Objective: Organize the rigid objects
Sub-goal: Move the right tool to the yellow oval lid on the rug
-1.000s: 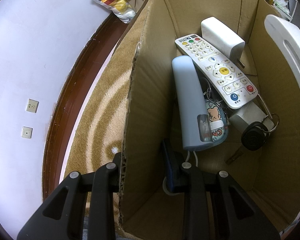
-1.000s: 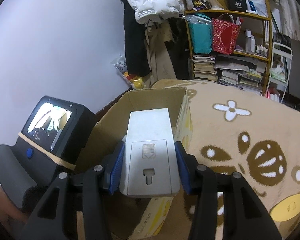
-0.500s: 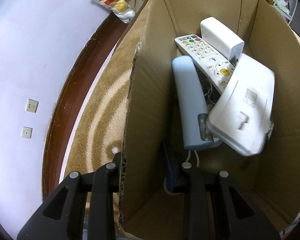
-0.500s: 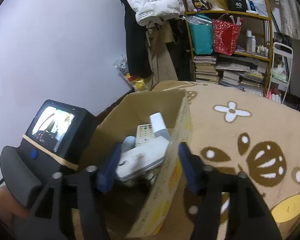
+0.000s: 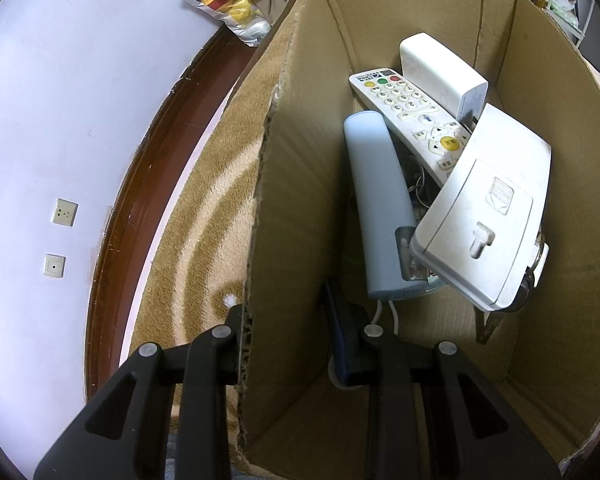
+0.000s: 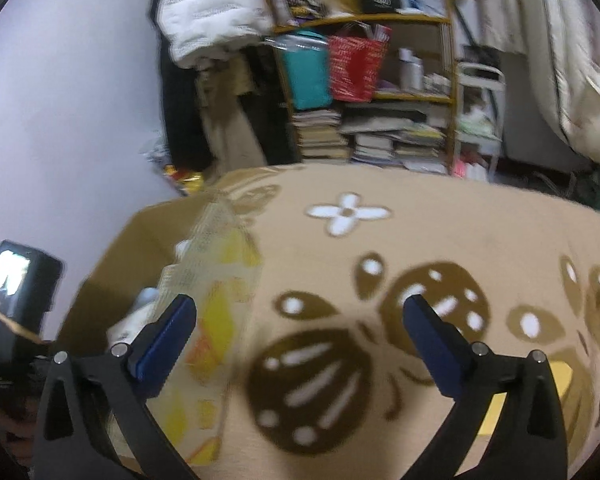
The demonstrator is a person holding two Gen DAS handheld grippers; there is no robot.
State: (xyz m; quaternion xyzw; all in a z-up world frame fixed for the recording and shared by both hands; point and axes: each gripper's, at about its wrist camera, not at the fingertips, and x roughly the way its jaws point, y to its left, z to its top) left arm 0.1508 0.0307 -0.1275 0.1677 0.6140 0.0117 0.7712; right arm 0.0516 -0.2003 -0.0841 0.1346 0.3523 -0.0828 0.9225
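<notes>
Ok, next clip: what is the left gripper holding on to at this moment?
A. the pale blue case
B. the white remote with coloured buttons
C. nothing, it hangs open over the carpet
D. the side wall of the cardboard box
D: the left gripper straddles the side wall of the cardboard box, one finger outside over the carpet and one inside, while the white remote and pale blue case lie untouched in the box.
</notes>
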